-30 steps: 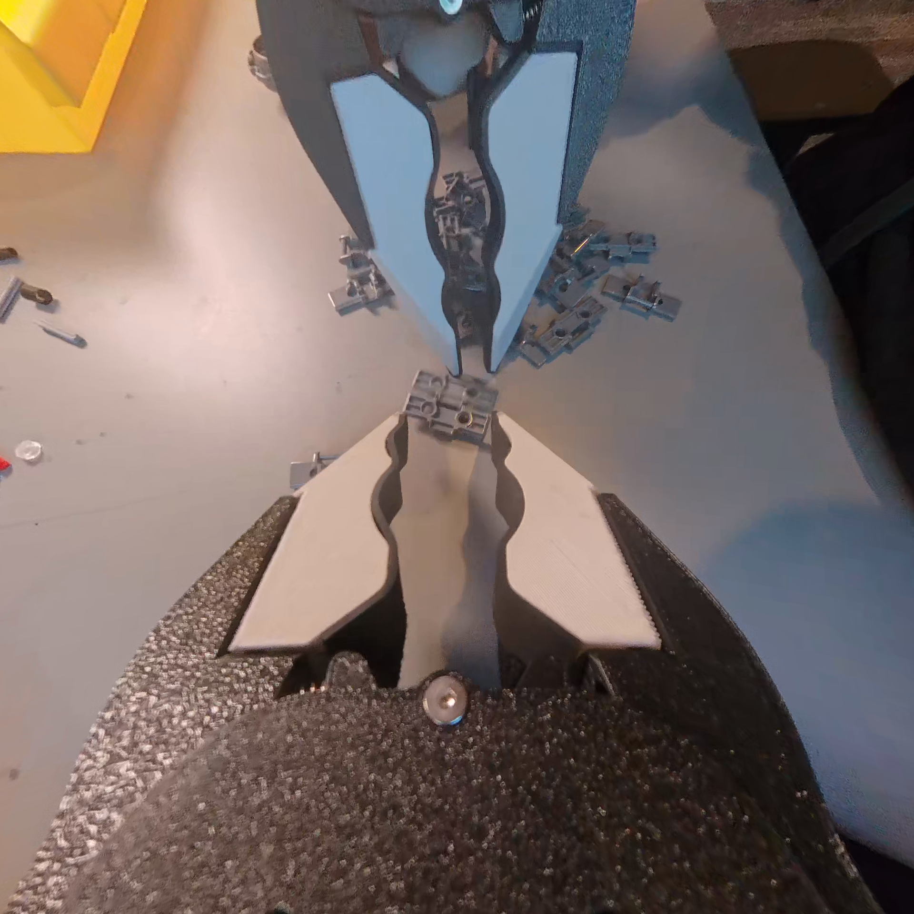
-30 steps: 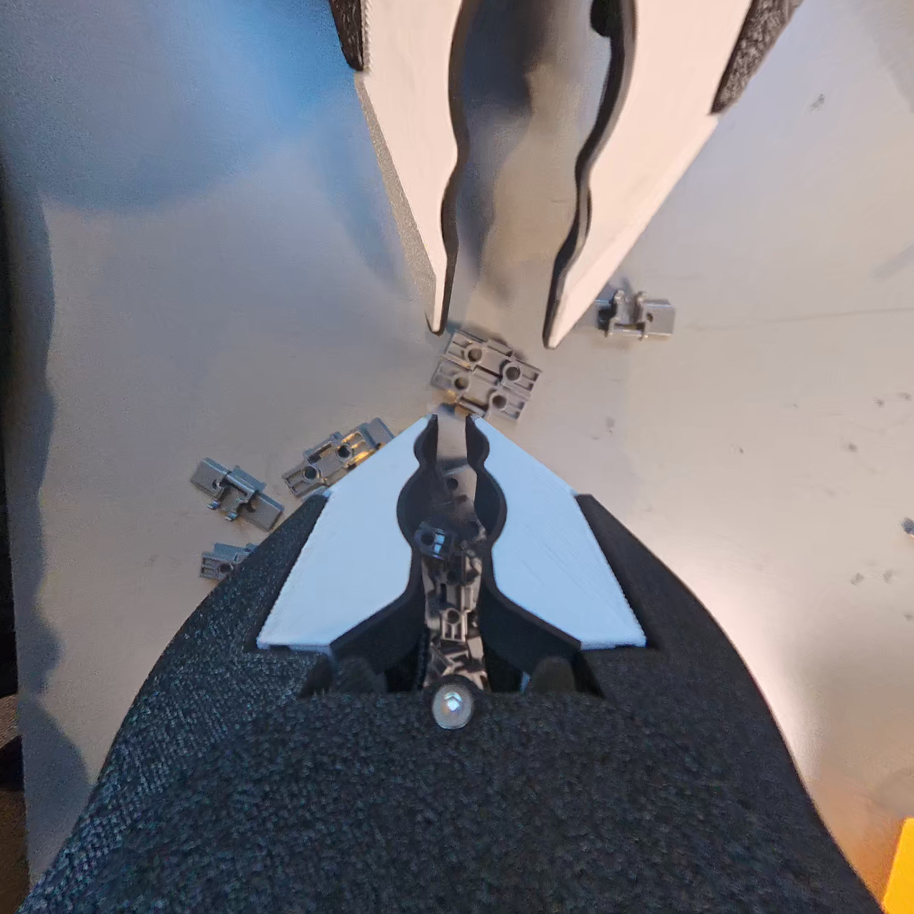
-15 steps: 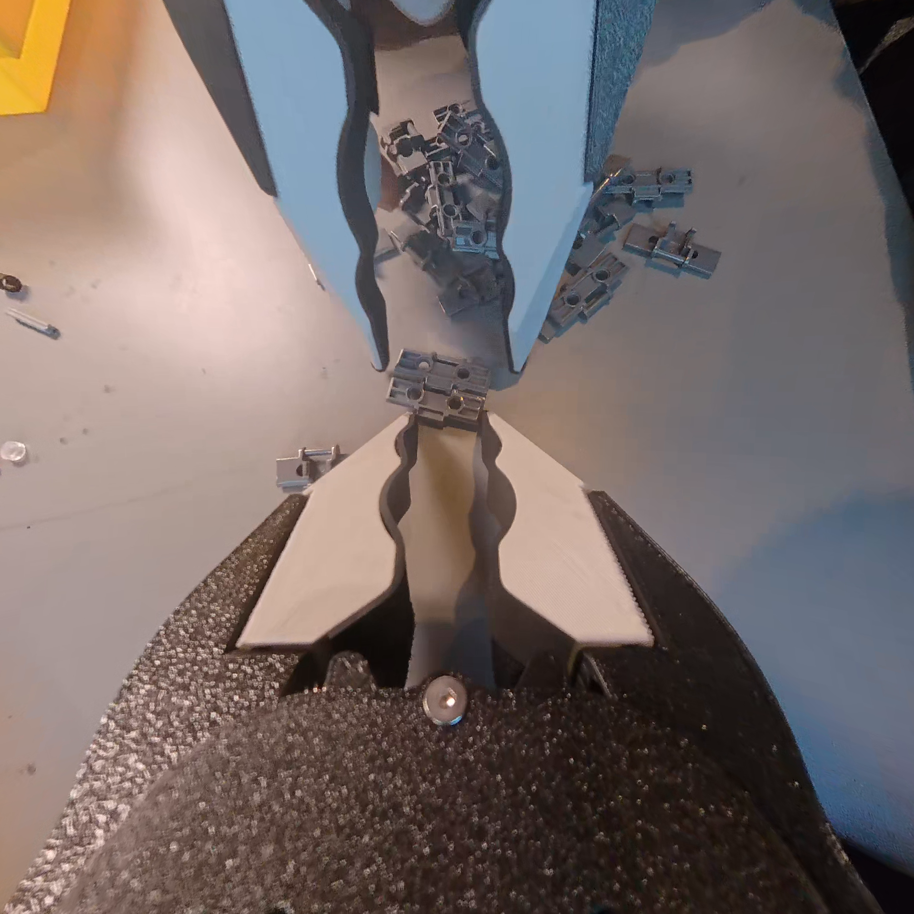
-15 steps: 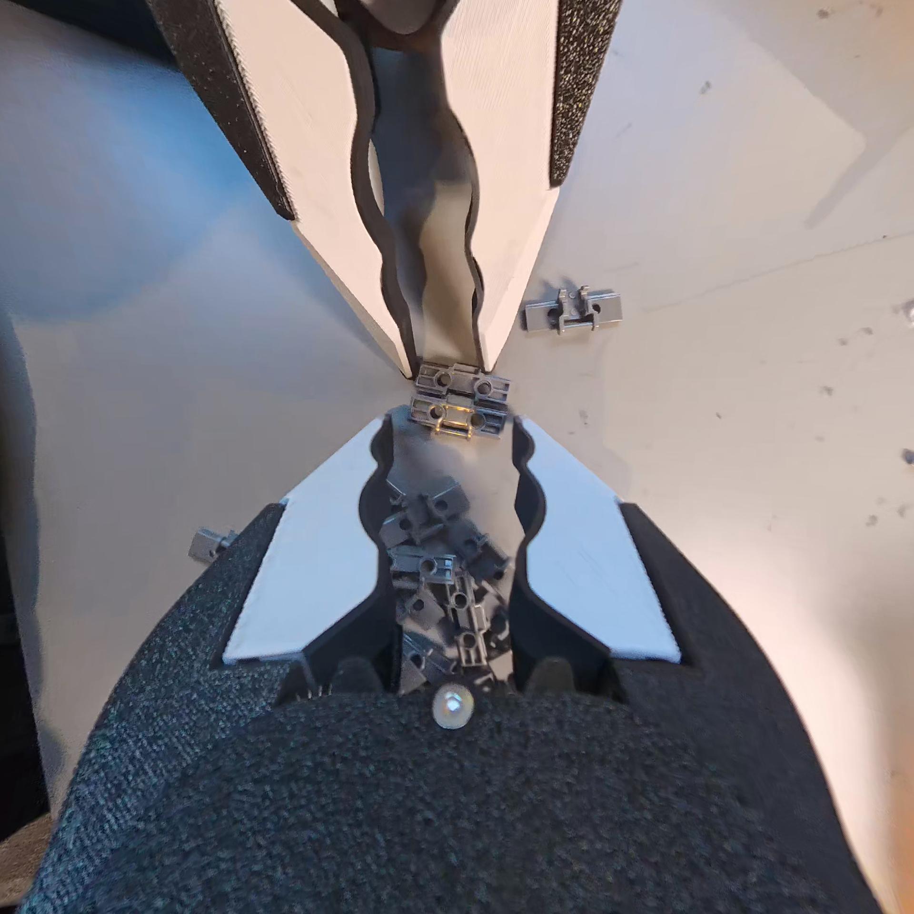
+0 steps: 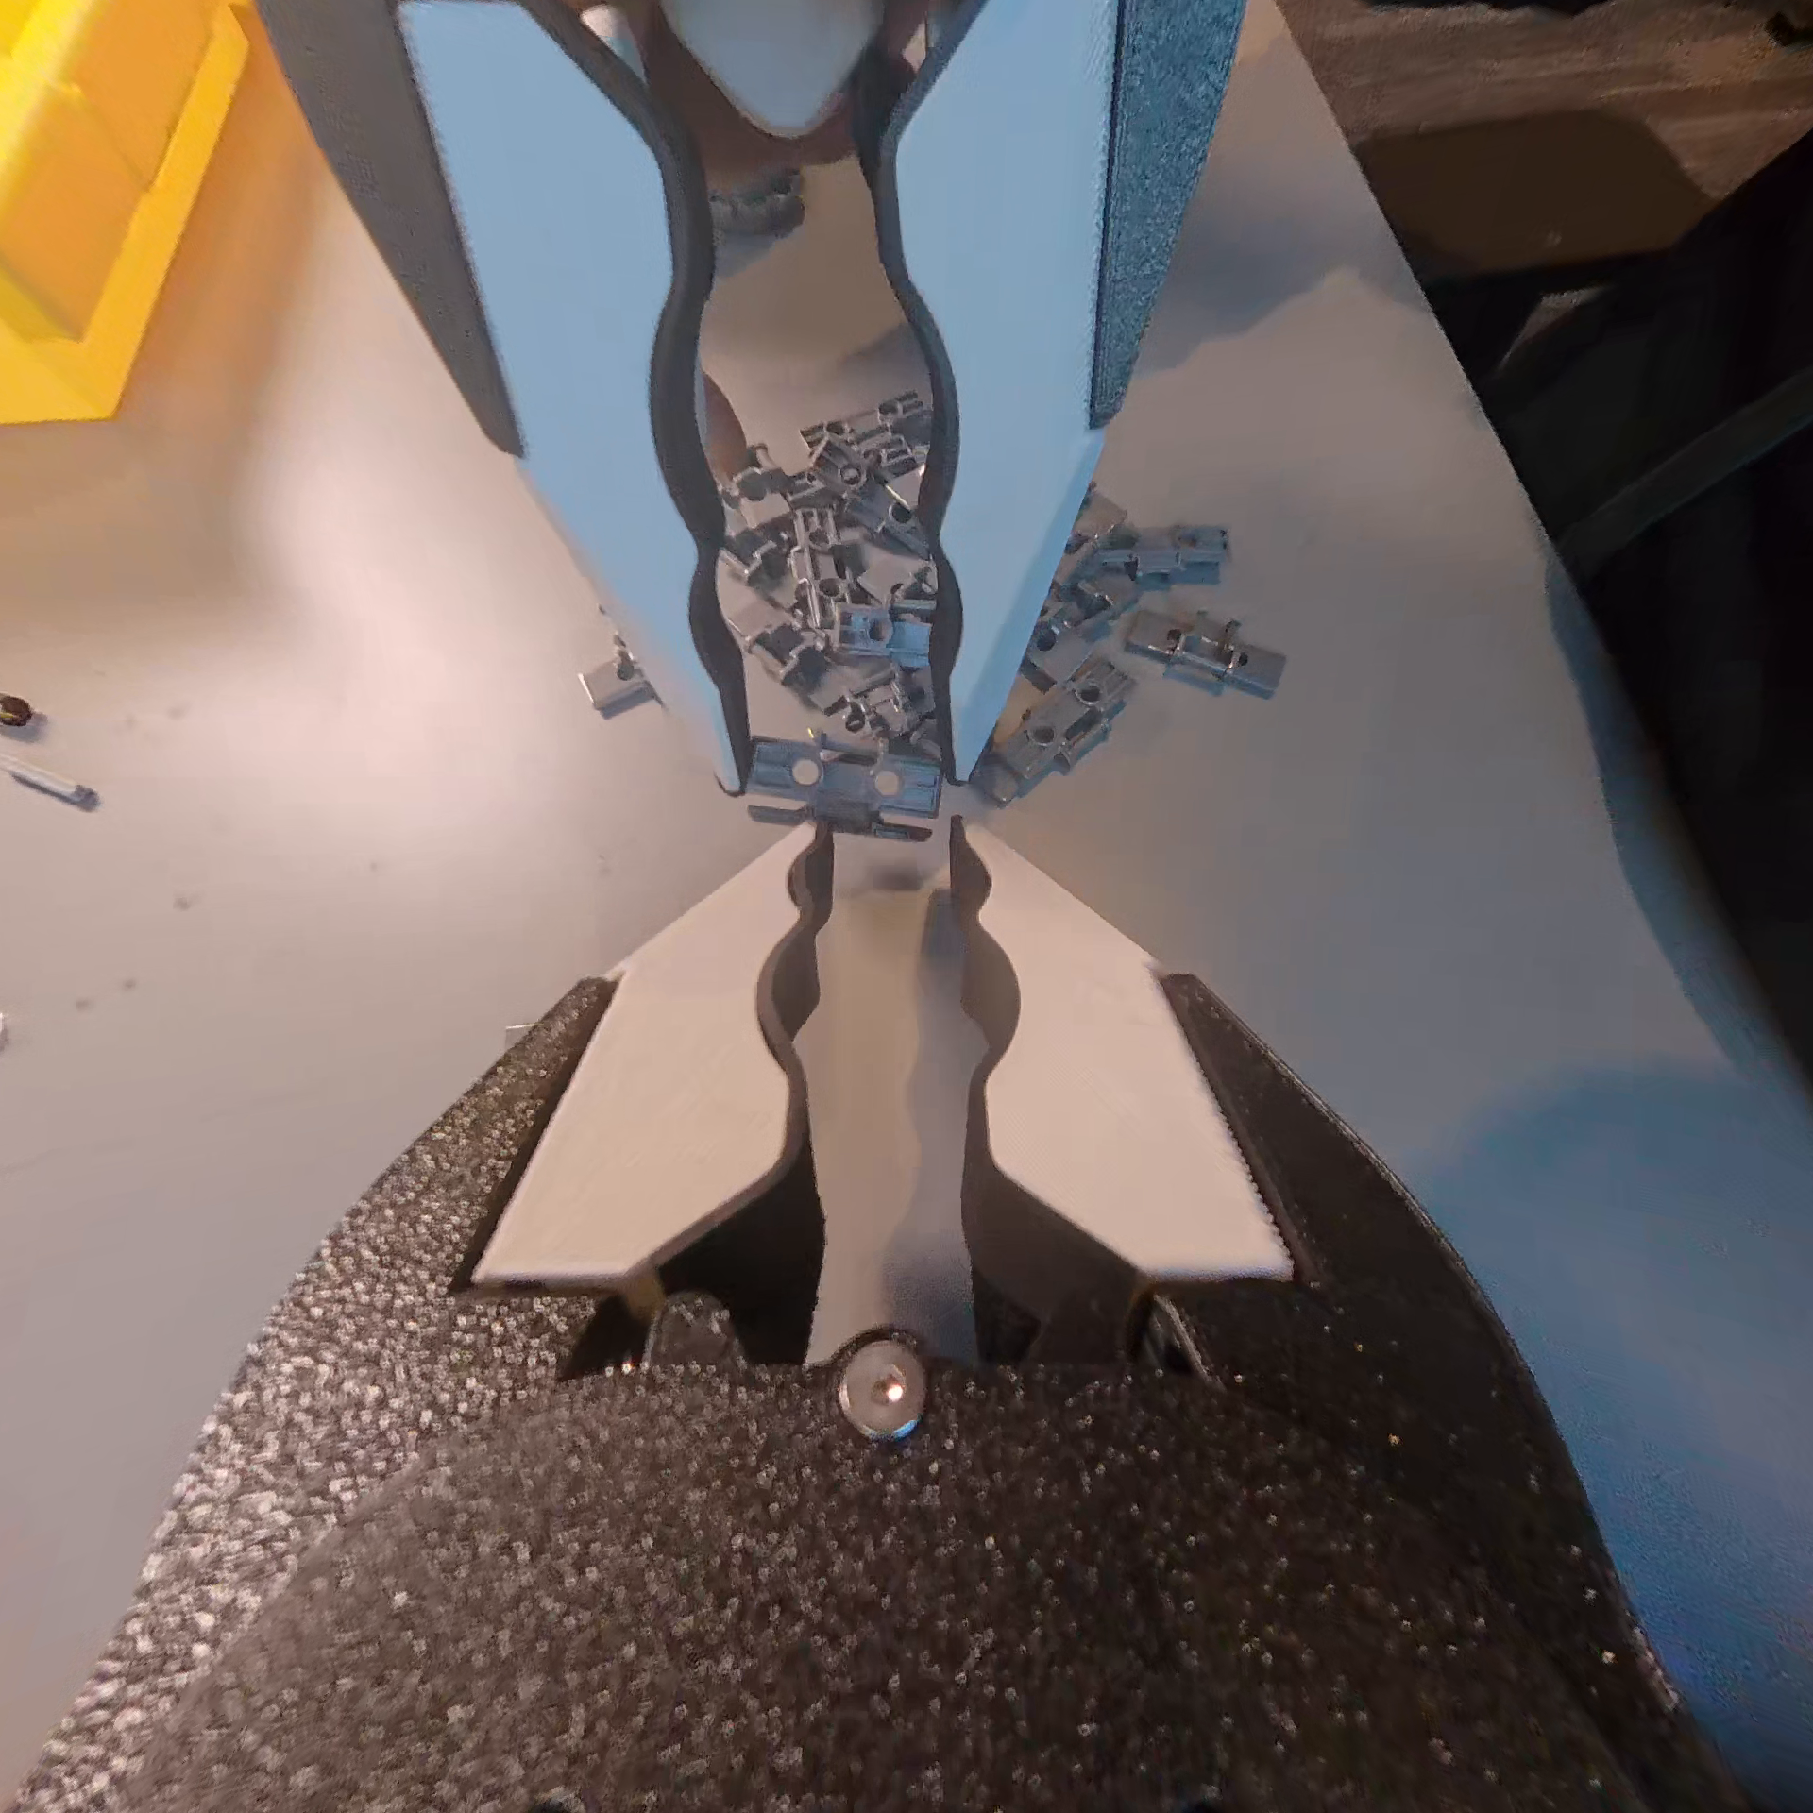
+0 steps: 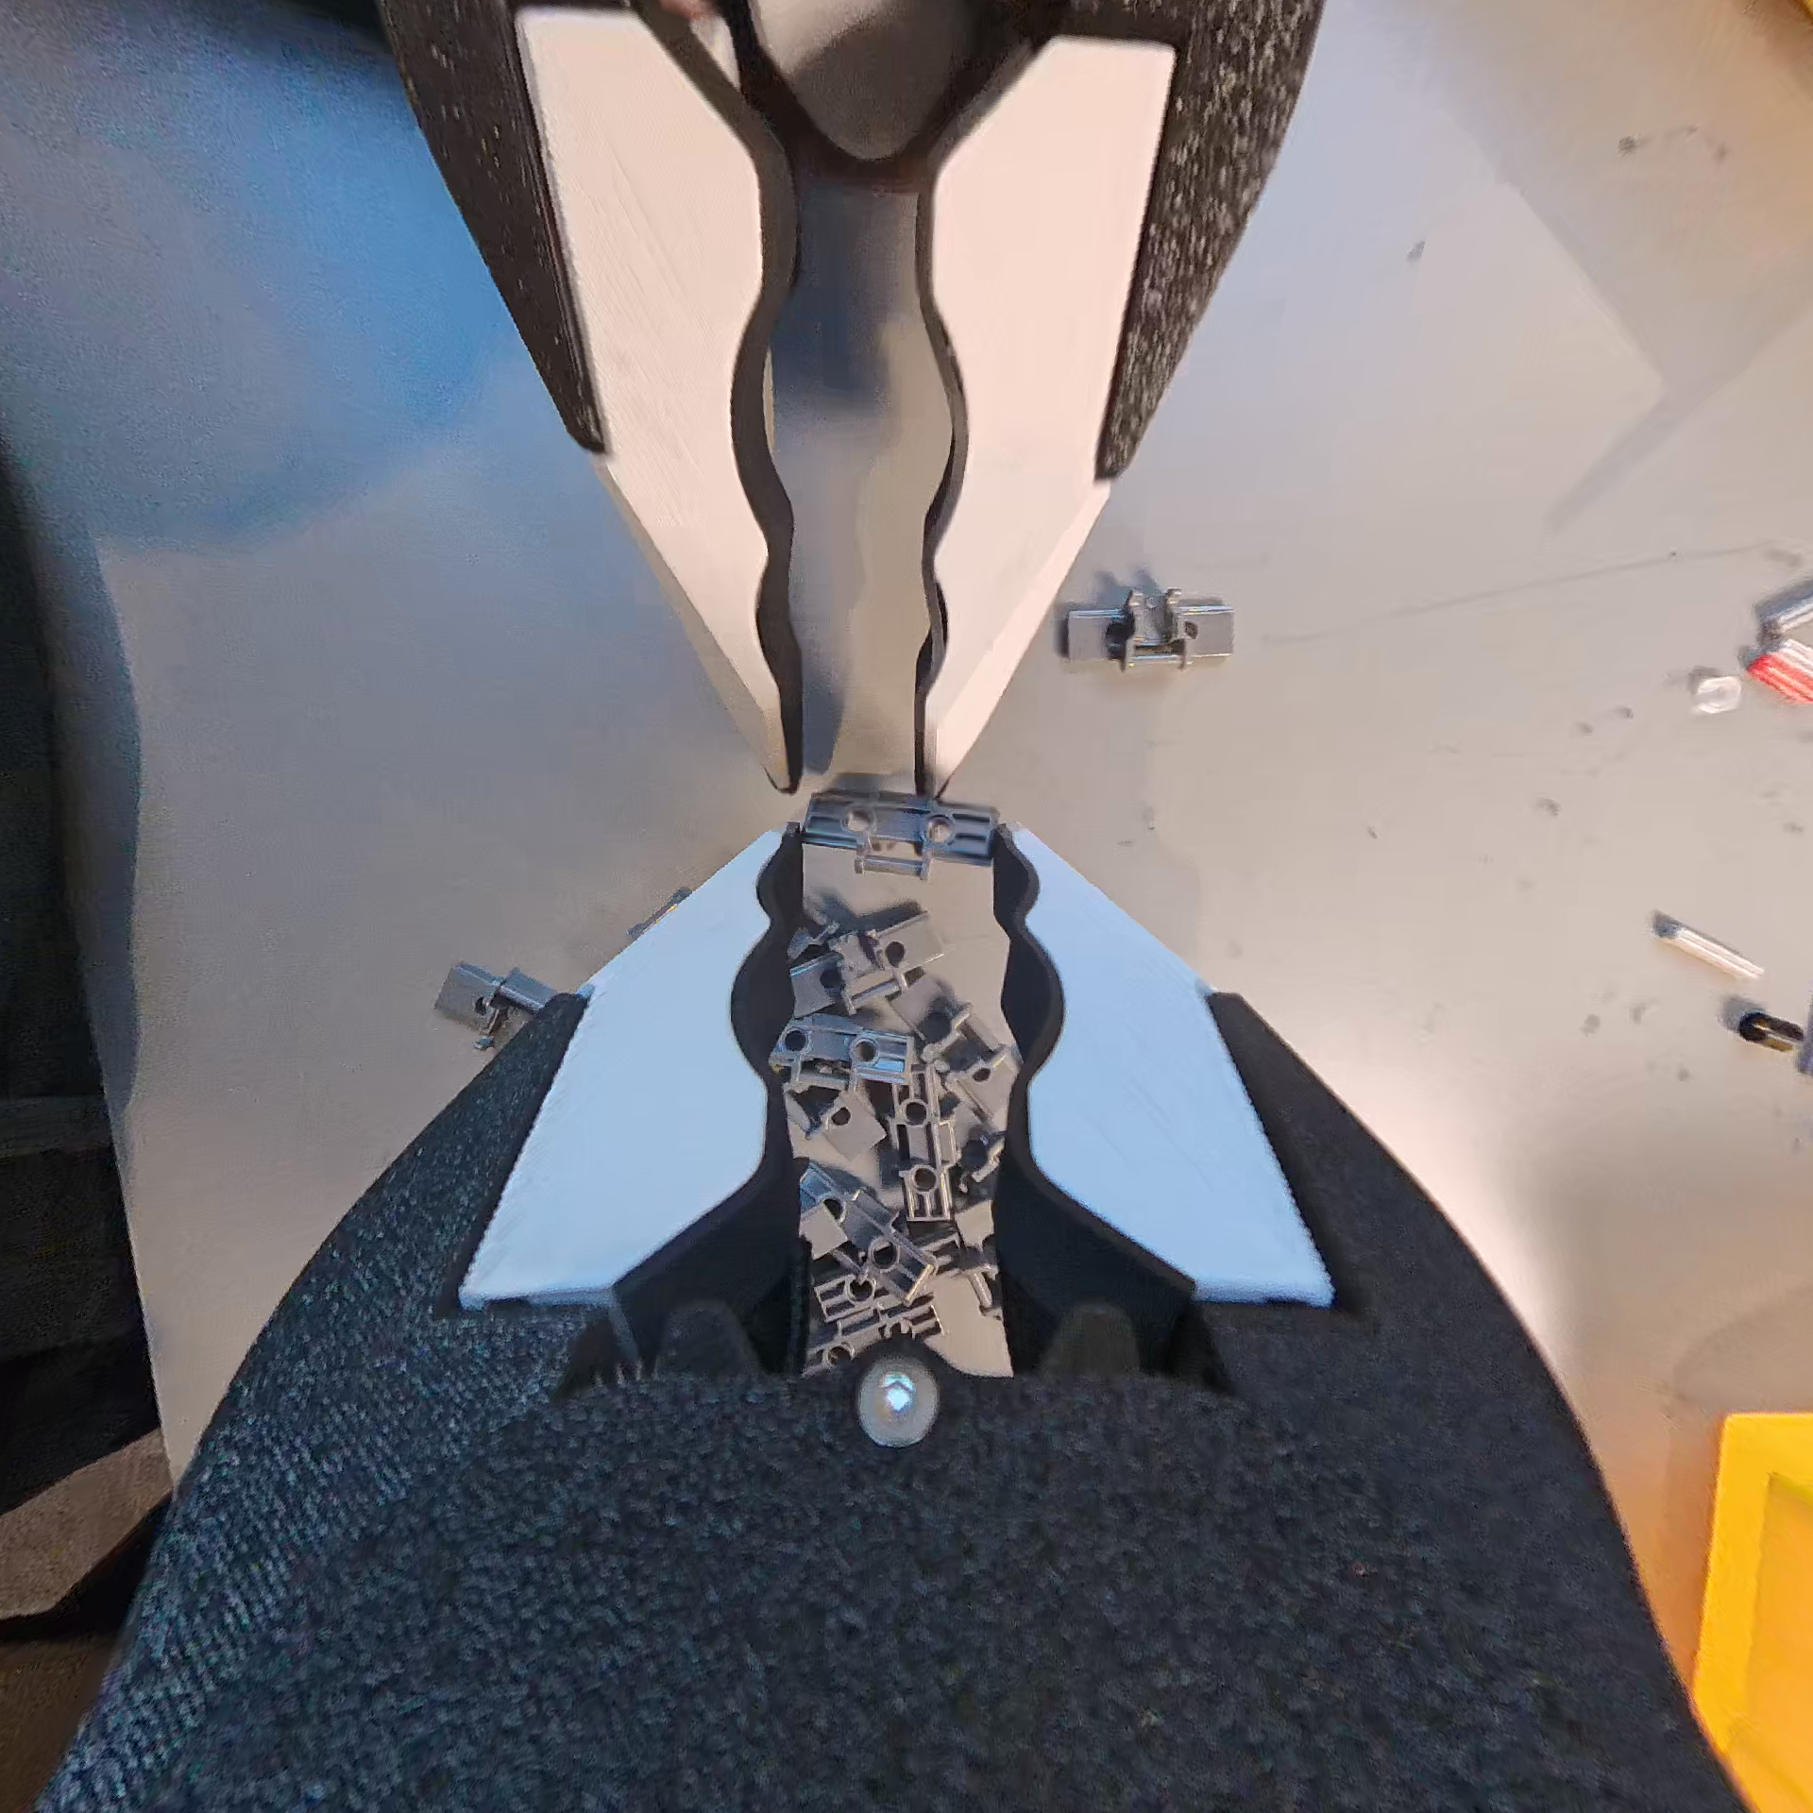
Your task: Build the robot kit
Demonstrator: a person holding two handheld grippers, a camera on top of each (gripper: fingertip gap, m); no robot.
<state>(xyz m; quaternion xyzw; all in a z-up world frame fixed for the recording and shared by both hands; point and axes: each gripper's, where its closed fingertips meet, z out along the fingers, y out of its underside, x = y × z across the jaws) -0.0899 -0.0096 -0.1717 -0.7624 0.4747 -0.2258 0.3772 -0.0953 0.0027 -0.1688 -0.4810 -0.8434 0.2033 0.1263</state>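
Pale grey worktop (image 5: 294,687), loose grey plastic links (image 5: 834,608) heaped: right hand-held gripper (image 6: 898,834) pinches one flat grey link (image 6: 898,826) endwise; left hand-held gripper (image 5: 888,834), jaws parted, squarely faces its edge.

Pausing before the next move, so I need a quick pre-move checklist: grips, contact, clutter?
1. Right gripper grips the grey link piece: ok, the piece spans its fingertips.
2. Left gripper is open: ok, jaws apart, tips at the piece's near edge.
3. Left fingers touch the piece: cannot tell.
4. Piece sits square across the right fingers: ok, roughly level.
5. Held piece is clear of the pile of grey links under the right gripper: cannot tell.
6. Loose link is clear of the left gripper: ok, apart on the table.
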